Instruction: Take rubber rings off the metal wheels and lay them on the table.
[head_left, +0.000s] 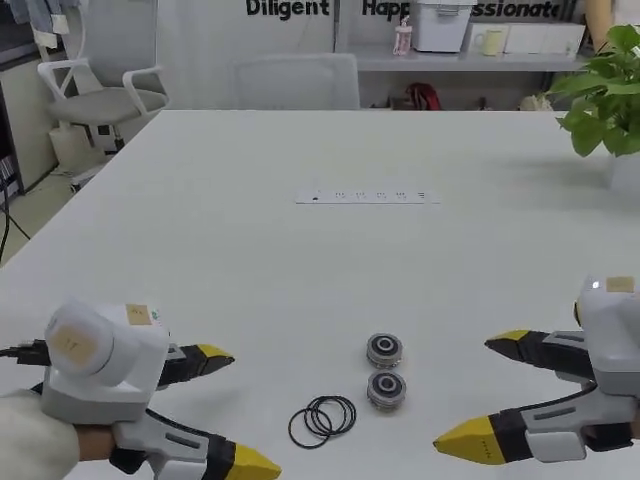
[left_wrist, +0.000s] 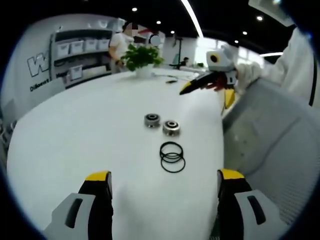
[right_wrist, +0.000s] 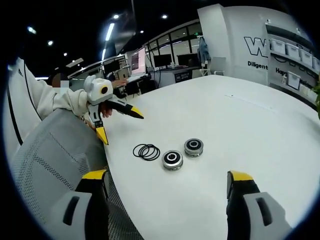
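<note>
Head view: I have both tongs wide open and empty, low over the tabletop (head_left: 300, 150), the left tongs (head_left: 235, 408) at my lower left and the right tongs (head_left: 478, 390) at my lower right. Between them the two metal wheels lie flat, hubs up, so neither has a long axis to line up with; the far wheel (head_left: 385, 349) sits just beyond the near wheel (head_left: 386, 389), close but apart. The loose rubber rings (head_left: 322, 417) overlap in a small pile just left of the near wheel. I judge the right tongs nearer the wheels and the left tongs nearer the pile. Whether either wheel has a ring on it I cannot tell. Left gripper view: the pile lies straight ahead between my spread jaws, the wheels beyond it, and the tabletop's near edge runs close along the right. Right gripper view: the wheels sit ahead and centred, the pile to their left beside that same edge. Away from the edge the tabletop is open all round the wheels.
</note>
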